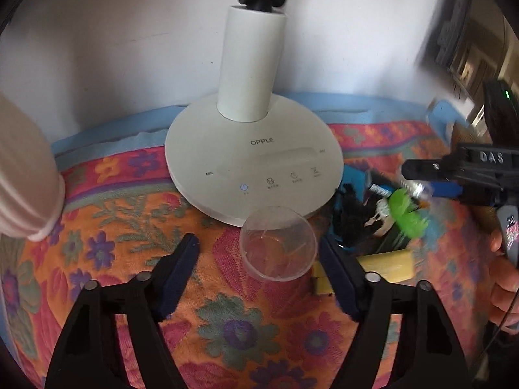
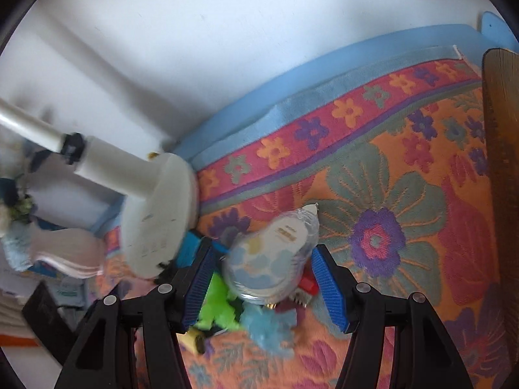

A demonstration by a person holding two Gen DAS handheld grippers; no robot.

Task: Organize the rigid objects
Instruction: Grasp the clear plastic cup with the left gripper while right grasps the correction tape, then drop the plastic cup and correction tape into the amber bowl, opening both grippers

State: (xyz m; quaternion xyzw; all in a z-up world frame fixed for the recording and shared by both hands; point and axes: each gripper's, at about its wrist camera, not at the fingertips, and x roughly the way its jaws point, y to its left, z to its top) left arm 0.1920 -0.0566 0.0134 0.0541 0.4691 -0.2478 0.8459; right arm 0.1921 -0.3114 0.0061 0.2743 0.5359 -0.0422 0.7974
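Left gripper (image 1: 259, 256) gapes around the cup (image 1: 278, 243) by the lamp (image 1: 253, 159), untouched (right gripper (image 2: 262, 275) seems to hold a bottle (image 2: 272, 259)); a hasty squeeze could tip it.

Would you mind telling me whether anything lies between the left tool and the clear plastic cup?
Nothing visible does. The clear plastic cup stands on the flowered cloth just ahead of the open left tool, with the lamp base behind it.

Clear glossy plastic cup (image 1: 278, 243), woven cloth (image 1: 97, 227)
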